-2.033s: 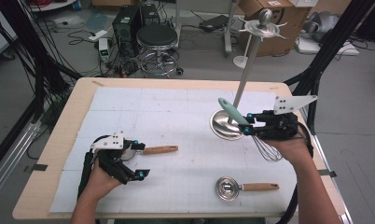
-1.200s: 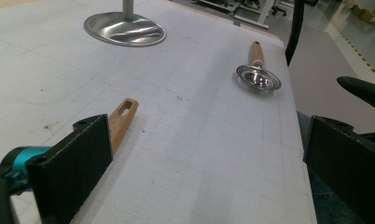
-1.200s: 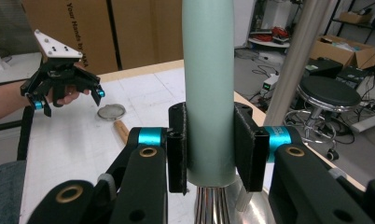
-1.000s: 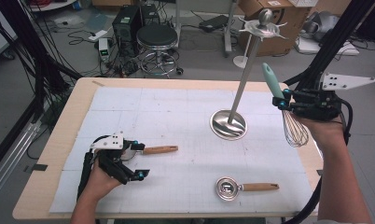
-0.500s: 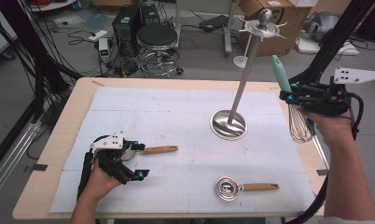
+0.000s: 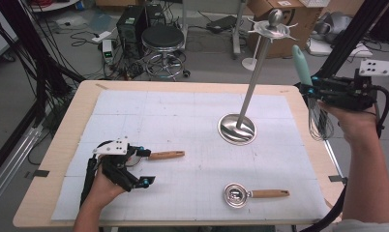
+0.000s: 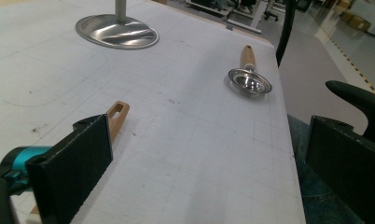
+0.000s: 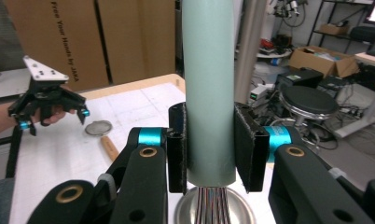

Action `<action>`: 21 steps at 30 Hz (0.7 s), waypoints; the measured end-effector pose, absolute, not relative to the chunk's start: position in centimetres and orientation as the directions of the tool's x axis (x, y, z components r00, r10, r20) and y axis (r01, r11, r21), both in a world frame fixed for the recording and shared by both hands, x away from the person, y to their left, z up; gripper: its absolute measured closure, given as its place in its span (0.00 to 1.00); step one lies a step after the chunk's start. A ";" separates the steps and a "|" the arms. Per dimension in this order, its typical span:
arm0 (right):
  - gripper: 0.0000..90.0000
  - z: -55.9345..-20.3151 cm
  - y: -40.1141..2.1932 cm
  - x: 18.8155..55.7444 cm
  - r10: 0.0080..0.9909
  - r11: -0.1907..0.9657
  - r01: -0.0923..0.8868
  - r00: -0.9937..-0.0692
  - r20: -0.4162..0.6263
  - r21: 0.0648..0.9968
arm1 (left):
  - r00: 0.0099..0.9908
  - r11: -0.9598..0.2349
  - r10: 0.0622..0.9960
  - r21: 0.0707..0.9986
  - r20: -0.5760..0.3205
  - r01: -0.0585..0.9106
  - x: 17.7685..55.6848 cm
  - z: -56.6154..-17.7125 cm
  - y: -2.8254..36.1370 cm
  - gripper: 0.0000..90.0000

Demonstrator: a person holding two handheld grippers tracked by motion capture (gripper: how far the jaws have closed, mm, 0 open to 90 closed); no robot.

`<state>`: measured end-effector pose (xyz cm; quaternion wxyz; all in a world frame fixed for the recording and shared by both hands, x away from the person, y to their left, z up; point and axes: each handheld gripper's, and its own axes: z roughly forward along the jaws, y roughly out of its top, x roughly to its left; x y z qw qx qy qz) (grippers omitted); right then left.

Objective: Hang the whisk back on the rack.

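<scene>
We see grey concrete floor (image 6: 207,43) beyond the table at 12 o'clock. A black round stool (image 6: 162,37) sits at 11, with a black PC tower (image 6: 132,21) and a tangle of cables (image 6: 71,29) further toward 10. Cardboard boxes (image 6: 275,14) stand at 1 o'clock. Black frame struts (image 6: 35,63) rise at 9. Lighting is even, indoor.

One whisk (image 6: 320,116), one hanging stand (image 6: 237,128), two wooden-handled utensils: a strainer (image 6: 237,195) at five o'clock, another (image 6: 166,155) at eight.
</scene>
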<state>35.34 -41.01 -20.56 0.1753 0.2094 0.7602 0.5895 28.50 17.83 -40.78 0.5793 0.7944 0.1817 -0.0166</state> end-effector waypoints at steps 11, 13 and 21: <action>0.77 -19.9 -42.3 36.3 0.568 0.194 0.140 -0.823 0.005 0.971 | 0.934 -0.263 0.267 0.914 -0.239 0.309 28.5 -40.8 17.8 0.02; 0.77 -19.9 -42.3 36.6 0.580 0.193 0.143 -0.815 0.005 0.971 | 0.933 -0.262 0.267 0.914 -0.241 0.311 28.5 -40.8 17.8 0.02; 0.77 -20.0 -42.1 37.1 0.583 0.180 0.142 -0.813 0.011 0.973 | 0.933 -0.264 0.269 0.913 -0.241 0.312 28.6 -40.9 17.8 0.02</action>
